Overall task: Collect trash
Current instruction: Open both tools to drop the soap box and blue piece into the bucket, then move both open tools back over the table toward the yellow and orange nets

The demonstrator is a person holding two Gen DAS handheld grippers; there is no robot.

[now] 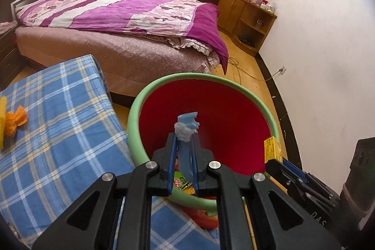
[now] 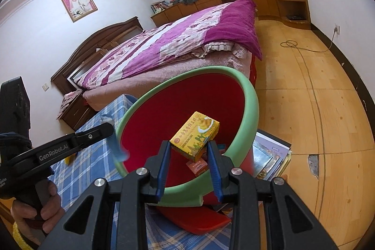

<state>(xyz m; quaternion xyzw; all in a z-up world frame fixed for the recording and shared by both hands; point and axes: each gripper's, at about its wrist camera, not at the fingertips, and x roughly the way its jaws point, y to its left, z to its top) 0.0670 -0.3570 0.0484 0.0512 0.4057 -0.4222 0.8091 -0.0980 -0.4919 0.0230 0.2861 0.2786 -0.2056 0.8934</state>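
Note:
A red bin with a green rim stands beside the blue plaid table. My left gripper is shut on a blue scrap with grey fluff and holds it over the bin's mouth. My right gripper is shut on a yellow snack box, also over the bin; the box shows at the right in the left wrist view. Wrappers lie in the bin's bottom.
An orange crumpled wrapper and a yellow item lie on the table's left side. A bed with a purple quilt stands behind. Books are stacked on the floor right of the bin.

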